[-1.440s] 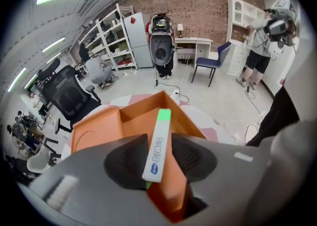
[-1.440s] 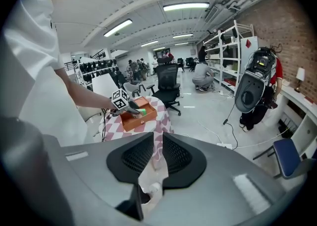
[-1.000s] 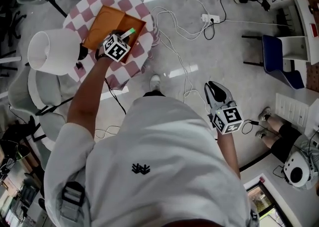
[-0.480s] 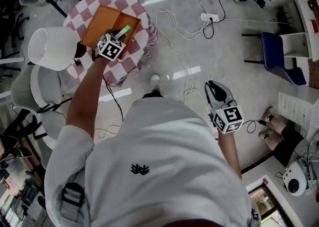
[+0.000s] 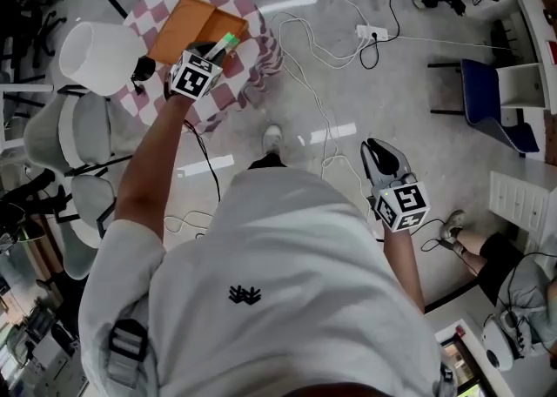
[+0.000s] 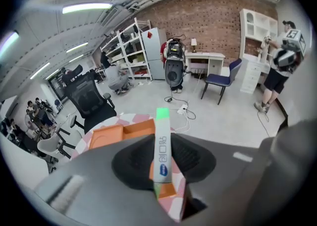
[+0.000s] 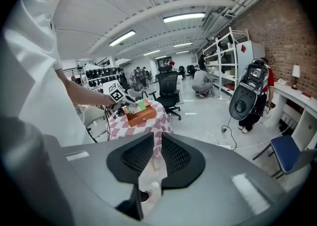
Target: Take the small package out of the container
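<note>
An orange open box (image 5: 187,21) sits on a round table with a pink-and-white check cloth (image 5: 248,73). My left gripper (image 5: 219,49) is over the box's near right corner, shut on a small white stick package with a green end (image 5: 228,41). In the left gripper view the package (image 6: 162,153) stands upright between the pads, with the box (image 6: 114,133) below and behind it. My right gripper (image 5: 377,150) hangs low at my right side over the floor, its jaws together and nothing in them. The right gripper view shows the box (image 7: 141,116) and the package (image 7: 141,104) from afar.
A white lamp shade (image 5: 96,56) stands at the table's left edge. Grey chairs (image 5: 74,134) crowd the left. Cables and a power strip (image 5: 372,32) lie on the floor beyond the table. A blue chair (image 5: 487,108) is at the right.
My left gripper has drawn back with the package from over the box's middle toward its near right corner. The right gripper has stayed at my side.
</note>
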`<state>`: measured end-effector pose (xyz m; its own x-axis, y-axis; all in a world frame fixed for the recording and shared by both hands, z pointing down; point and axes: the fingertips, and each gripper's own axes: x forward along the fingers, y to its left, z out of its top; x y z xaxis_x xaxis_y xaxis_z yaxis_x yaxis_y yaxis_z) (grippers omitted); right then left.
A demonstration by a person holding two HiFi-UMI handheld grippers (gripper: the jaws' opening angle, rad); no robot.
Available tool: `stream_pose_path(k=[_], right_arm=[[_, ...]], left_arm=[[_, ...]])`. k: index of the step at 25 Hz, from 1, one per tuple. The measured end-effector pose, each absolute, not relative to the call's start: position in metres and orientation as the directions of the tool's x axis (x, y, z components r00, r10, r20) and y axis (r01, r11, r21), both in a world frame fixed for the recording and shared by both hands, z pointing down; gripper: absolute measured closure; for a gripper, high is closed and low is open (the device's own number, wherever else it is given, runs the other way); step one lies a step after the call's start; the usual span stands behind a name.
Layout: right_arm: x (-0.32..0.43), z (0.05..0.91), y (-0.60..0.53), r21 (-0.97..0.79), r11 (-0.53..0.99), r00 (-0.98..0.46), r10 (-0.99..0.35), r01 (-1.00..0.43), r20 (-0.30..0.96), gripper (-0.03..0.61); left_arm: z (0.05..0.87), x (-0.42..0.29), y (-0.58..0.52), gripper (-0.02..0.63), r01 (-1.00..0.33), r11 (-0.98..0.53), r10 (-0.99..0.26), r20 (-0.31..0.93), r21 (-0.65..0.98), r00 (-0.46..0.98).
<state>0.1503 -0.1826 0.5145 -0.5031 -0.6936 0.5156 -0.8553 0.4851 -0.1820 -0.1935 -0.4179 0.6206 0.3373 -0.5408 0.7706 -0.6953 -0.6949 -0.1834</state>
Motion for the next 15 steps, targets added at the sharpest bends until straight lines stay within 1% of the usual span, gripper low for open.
stream_pose_path(k=[4, 15], right_arm=[[0.160, 0.514, -0.165, -0.180, 0.509, -0.524, -0.690, -0.842, 0.499, 0.529], [0.175, 0.511, -0.121, -0.171, 0.572, -0.579, -0.674, -0.802, 0.458, 0.532]], left_arm=[[0.600, -0.177, -0.389, 0.460, -0.723, -0.673, -0.556, 0.752, -0.157, 0.353], [0.552, -0.124, -0.299, 0.461, -0.740, -0.664, -0.576, 0.703, -0.106, 0.416]])
